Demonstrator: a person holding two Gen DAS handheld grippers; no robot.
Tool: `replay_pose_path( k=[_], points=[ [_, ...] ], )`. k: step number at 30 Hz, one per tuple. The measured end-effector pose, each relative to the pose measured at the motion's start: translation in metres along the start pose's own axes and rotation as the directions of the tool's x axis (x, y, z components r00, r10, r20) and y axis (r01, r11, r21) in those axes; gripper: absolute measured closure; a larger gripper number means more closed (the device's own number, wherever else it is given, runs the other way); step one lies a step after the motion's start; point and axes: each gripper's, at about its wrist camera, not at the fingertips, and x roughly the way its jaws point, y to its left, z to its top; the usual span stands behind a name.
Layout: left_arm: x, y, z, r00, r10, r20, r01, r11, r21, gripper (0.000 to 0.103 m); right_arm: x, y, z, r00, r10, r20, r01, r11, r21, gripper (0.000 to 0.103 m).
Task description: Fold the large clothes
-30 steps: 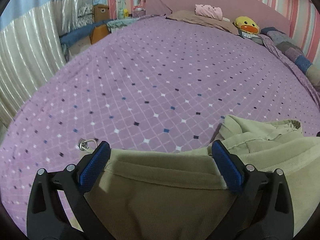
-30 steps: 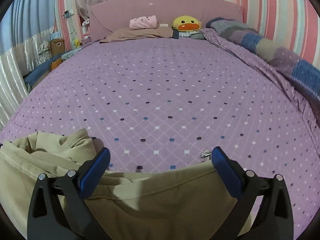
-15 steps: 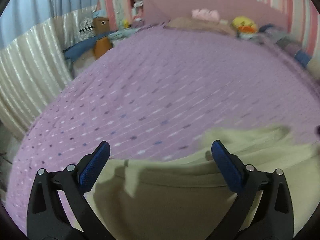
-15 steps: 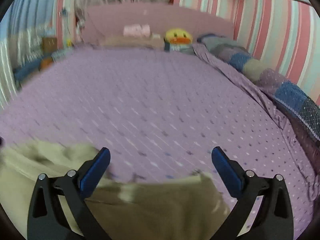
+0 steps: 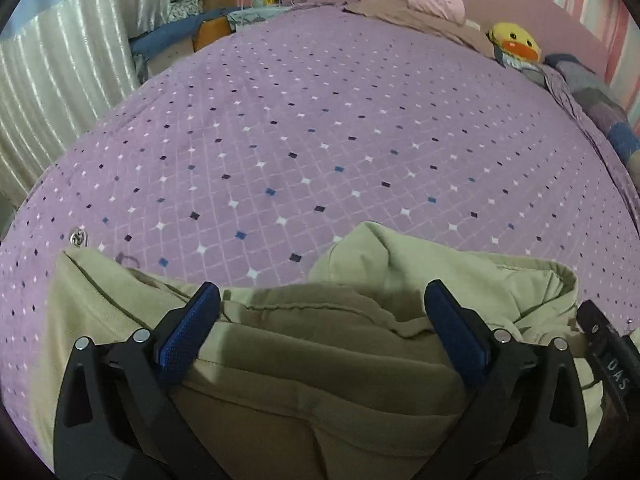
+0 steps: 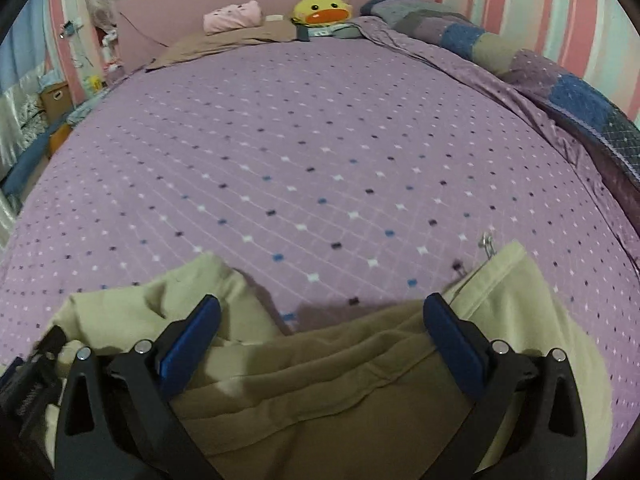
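A large khaki garment (image 5: pixel 400 256) lies bunched in folds on the near part of the purple bedspread (image 5: pixel 320 140). My left gripper (image 5: pixel 322 292) hovers over it, open, its blue pads (image 5: pixel 188 332) wide apart and the cloth lying under and between them. In the right wrist view the same garment (image 6: pixel 320 380) fills the bottom, a seamed edge reaching out to the right. My right gripper (image 6: pixel 322 303) is open above it. A metal zipper pull (image 6: pixel 487 242) sticks out at the cloth's right corner, and another zipper pull (image 5: pixel 78 237) shows at its left corner.
The bedspread (image 6: pixel 320 160) stretches far ahead. At the headboard lie a yellow duck plush (image 6: pixel 322 10), a pink pillow (image 6: pixel 232 18) and a patchwork quilt (image 6: pixel 560 88) along the right side. Curtains (image 5: pixel 60 80) and boxes stand off the bed's left edge.
Both grippers have swung and settled over the garment, staying open. The cloth, a flat hem between the fingers before, now shows more folds and its side corners.
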Motion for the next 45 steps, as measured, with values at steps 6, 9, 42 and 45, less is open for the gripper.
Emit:
replay_pose_path(
  k=[6,9,42,45],
  points=[
    [0.009,0.000,-0.010,1.000,0.007,0.030,-0.007,1.000,-0.008,0.003,0.003,-0.002,-0.013,0.999,-0.011,0.047,0.011,1.000,-0.002,0.002],
    [0.014,0.004,-0.010,0.999,-0.001,0.035,0.001,1.000,-0.019,0.003,0.010,-0.003,-0.013,0.999,-0.009,0.044,0.009,1.000,0.000,0.002],
    [-0.052,0.149,-0.044,0.977,0.024,0.213,-0.034,0.999,0.041,0.003,-0.033,-0.107,-0.046,0.967,0.133,0.216,-0.122,0.990,-0.066,0.002],
    [-0.046,0.148,-0.046,0.968,0.033,0.248,-0.041,0.999,0.030,0.003,-0.021,-0.107,-0.049,0.967,0.131,0.218,-0.123,0.991,-0.050,0.002]
  ],
)
